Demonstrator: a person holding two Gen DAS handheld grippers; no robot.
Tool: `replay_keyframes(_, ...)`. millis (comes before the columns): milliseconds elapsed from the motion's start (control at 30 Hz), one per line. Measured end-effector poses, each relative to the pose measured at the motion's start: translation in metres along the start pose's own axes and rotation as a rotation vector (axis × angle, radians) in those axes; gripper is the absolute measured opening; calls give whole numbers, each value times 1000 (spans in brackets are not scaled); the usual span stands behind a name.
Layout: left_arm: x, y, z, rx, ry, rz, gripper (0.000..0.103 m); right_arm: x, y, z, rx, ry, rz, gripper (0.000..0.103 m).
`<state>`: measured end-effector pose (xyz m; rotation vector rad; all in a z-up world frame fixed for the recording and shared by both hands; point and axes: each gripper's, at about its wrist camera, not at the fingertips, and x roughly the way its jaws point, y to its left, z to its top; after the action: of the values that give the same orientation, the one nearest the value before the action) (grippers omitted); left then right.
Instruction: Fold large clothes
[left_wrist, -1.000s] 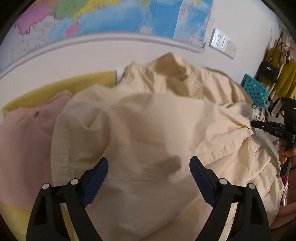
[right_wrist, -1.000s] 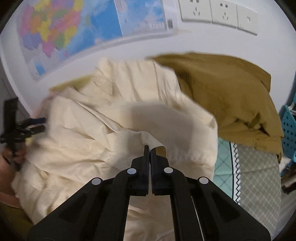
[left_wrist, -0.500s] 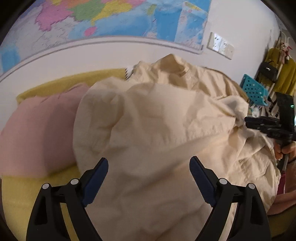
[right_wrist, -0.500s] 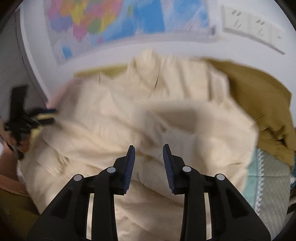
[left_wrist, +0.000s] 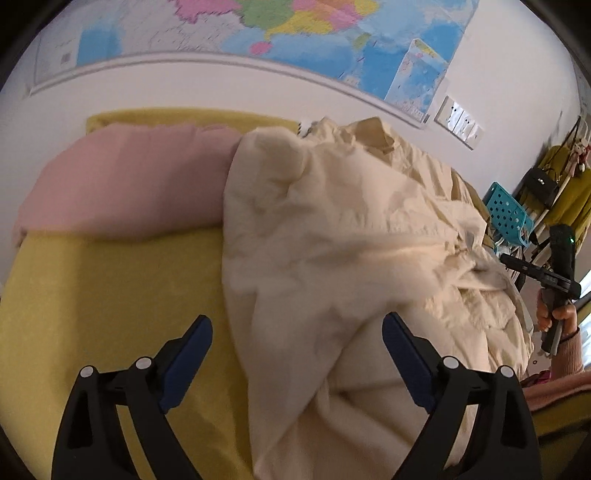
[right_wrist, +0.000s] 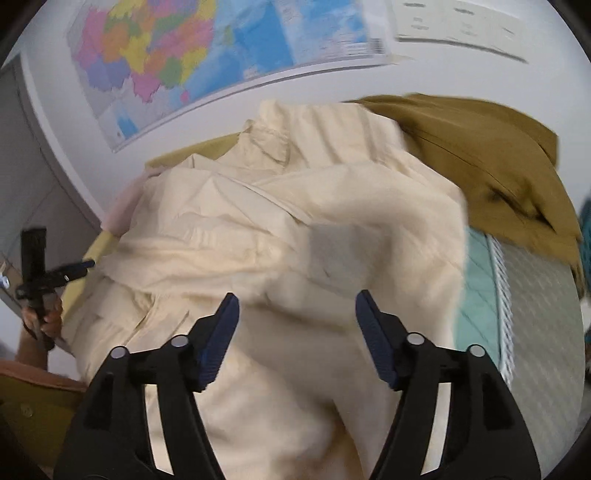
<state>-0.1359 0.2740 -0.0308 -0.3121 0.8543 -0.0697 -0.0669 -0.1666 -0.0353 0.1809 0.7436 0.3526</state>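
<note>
At 12 o'clock of both hand-held grippers (left_wrist: 297, 341) (right_wrist: 297, 319), jaws apart and empty, the cream garment (left_wrist: 332, 229) lies rumpled; folding looks barely begun.

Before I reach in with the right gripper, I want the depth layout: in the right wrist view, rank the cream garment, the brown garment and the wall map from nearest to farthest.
1. cream garment: directly under the open right gripper.
2. brown garment: behind, to the right.
3. wall map: farthest, on the back wall, upper left.
</note>
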Motion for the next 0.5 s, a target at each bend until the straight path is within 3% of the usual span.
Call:
replay_keyframes(100, -1, 4, -19, -32, 36, -33, 90, -21, -20, -26, 95, 2, 1, 78)
replay_keyframes(300, -2, 2, -49, -77, 78, -79, 93, -49, -49, -78, 247, 11, 81, 85)
replay_keyframes(500, -10, -1, -67, -105, 71, -218, 96, -57, -54, -104, 295, 31, 173, 93)
